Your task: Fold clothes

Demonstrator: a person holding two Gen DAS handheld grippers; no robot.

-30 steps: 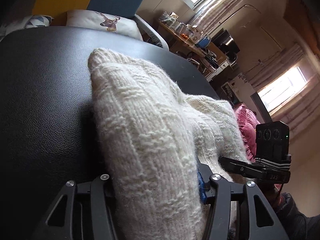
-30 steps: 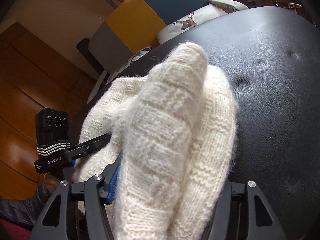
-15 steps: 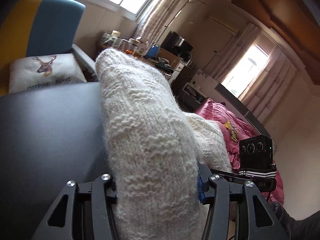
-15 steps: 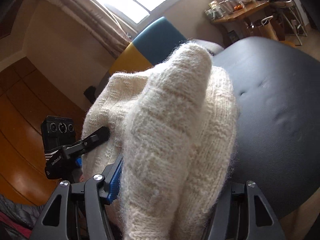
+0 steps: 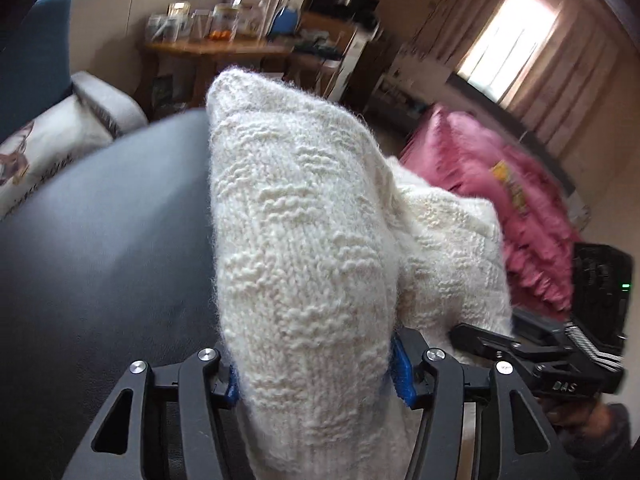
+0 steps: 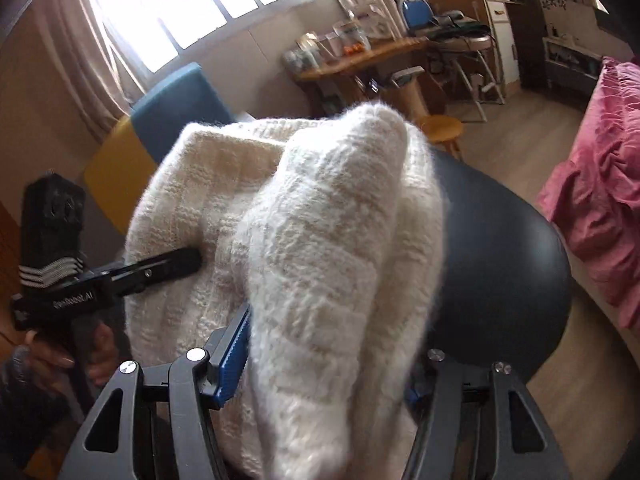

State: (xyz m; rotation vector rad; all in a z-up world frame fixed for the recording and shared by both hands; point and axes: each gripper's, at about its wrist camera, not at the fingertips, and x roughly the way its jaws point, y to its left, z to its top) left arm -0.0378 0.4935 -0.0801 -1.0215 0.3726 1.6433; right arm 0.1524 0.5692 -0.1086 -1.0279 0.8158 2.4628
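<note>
Both grippers clamped on white knit sweater (image 5: 304,240).
Left gripper (image 5: 316,372) and right gripper (image 6: 328,360) each pinch a bunched fold above the black padded surface (image 5: 100,248).

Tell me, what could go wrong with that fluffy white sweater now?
1. The sweater is bunched thick in both tools, left and right; a layer could slip out.
2. It is held over the edge of the black cushion, so a dropped part might reach the floor.
3. The fuzzy yarn might snag on the ridged blue pads.
</note>
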